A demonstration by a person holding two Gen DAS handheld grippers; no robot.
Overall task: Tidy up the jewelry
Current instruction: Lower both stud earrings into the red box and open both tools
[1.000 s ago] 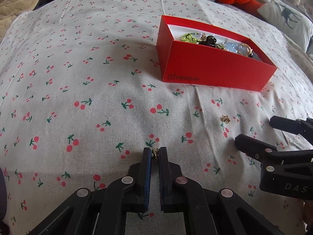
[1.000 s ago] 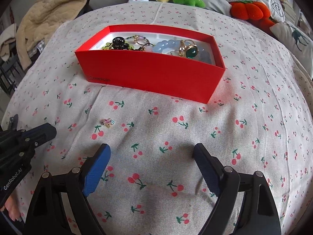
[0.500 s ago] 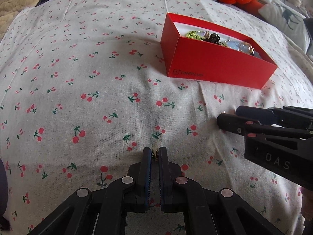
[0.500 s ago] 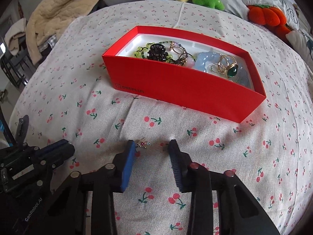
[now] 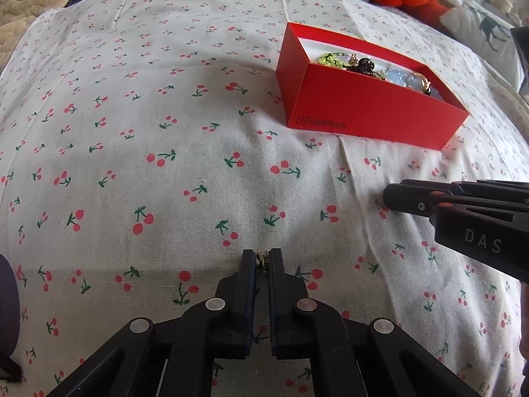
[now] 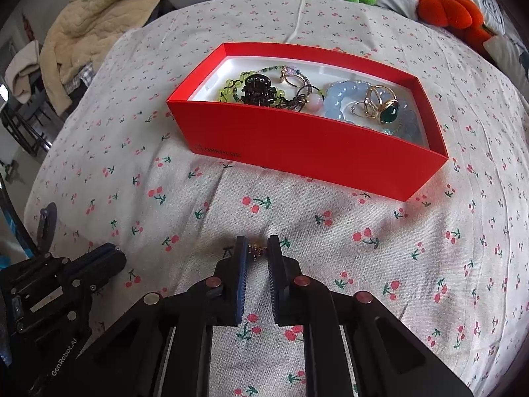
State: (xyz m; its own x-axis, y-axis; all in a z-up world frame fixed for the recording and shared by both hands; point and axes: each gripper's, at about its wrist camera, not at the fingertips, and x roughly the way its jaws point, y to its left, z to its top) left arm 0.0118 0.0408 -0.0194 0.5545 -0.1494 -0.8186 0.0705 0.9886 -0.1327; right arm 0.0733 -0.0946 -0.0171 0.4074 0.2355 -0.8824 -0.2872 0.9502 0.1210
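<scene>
Two small pieces in play, one per gripper. My left gripper [image 5: 263,261] is clenched on a tiny gold earring [image 5: 264,260], pinched right at the fingertips and sitting low over the cherry-print bedspread [image 5: 132,132]. My right gripper [image 6: 257,252] has its fingers drawn in around a small dark-stoned stud [image 6: 256,250]; the stud sits between the tips, but I can't tell if the pads are actually biting or just bracketing it. Red box [image 6: 307,145] lies far of both grippers, open top, long axis running left-right across the bed, already holding bracelets, rings and a hair claw. From the left wrist view the box is far-right; from the right wrist view it's nearly dead ahead, so I judge the right gripper nearer for the drop.
</scene>
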